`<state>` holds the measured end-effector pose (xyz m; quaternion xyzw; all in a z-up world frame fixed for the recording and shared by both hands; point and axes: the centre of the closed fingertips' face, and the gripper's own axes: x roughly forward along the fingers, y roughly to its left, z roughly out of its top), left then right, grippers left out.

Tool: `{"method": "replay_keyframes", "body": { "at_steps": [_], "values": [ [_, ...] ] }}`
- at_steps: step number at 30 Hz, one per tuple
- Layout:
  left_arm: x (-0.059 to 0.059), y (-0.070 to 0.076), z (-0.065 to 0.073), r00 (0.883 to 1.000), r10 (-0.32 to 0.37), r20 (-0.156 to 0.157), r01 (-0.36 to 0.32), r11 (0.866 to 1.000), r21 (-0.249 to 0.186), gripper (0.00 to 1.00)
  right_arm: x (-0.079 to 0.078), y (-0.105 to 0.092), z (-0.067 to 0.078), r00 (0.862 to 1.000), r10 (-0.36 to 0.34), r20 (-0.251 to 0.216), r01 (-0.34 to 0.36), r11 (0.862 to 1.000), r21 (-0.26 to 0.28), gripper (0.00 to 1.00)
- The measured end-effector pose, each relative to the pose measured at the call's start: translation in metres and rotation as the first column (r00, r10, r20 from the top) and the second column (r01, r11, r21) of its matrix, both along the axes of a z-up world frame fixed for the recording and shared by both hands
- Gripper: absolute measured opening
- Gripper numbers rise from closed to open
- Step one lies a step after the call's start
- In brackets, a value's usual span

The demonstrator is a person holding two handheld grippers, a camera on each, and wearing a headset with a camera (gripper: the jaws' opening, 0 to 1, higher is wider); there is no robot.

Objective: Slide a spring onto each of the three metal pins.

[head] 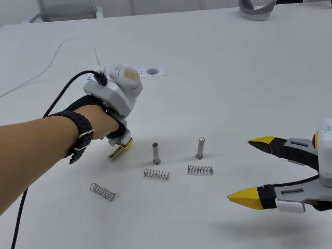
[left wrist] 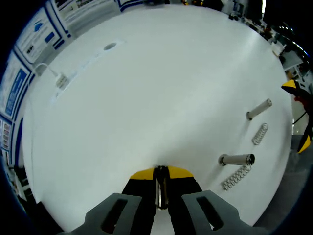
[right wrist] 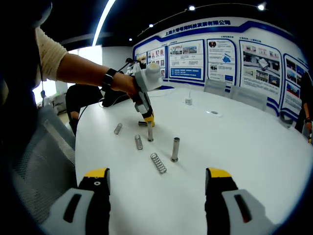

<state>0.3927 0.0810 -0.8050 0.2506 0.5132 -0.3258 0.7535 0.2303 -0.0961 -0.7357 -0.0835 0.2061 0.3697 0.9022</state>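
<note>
Your right gripper [head: 238, 168] gapes wide near two upright pins [head: 155, 153] [head: 201, 148], three loose springs [head: 156, 174] [head: 199, 169] [head: 102, 191] — your left gripper [head: 120, 150] clamps the third pin [left wrist: 159, 191].

White table [head: 233, 78], thin cable [head: 51, 66], wall posters [right wrist: 222, 54]

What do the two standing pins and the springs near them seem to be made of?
The standing pins look like steel: smooth grey with bright highlights. The springs look like thin coiled wire, probably steel: silvery, with open turns.
</note>
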Motion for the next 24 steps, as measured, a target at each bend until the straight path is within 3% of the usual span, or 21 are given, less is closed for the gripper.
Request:
{"method": "replay_keyframes", "body": {
  "at_steps": [2, 4, 8, 15, 24],
  "values": [
    [0.000, 0.000, 0.001, 1.000, 0.022, -0.004, -0.022, 0.999, -0.036, 0.06, 0.000, -0.001, 0.001, 1.000, -0.002, 0.002, 0.002, 1.000, -0.002, 0.81],
    [-0.005, -0.002, 0.002, 0.999, 0.035, -0.032, -0.037, 0.997, -0.072, 0.06, 0.001, -0.001, 0.001, 1.000, -0.004, 0.005, 0.004, 1.000, -0.002, 0.81],
    [-0.006, -0.004, 0.011, 1.000, 0.026, -0.007, -0.027, 0.995, -0.098, 0.06, 0.001, 0.000, 0.001, 1.000, 0.002, 0.002, -0.002, 1.000, -0.006, 0.81],
    [-0.008, 0.000, 0.025, 0.999, 0.044, 0.001, -0.043, 0.986, -0.161, 0.06, 0.002, 0.000, 0.004, 1.000, 0.001, 0.007, -0.001, 1.000, -0.005, 0.81],
    [-0.022, 0.013, 0.036, 0.997, 0.072, 0.016, -0.066, 0.974, -0.218, 0.06, 0.000, 0.003, 0.004, 1.000, 0.009, 0.005, -0.009, 1.000, -0.009, 0.81]
  ]
}}
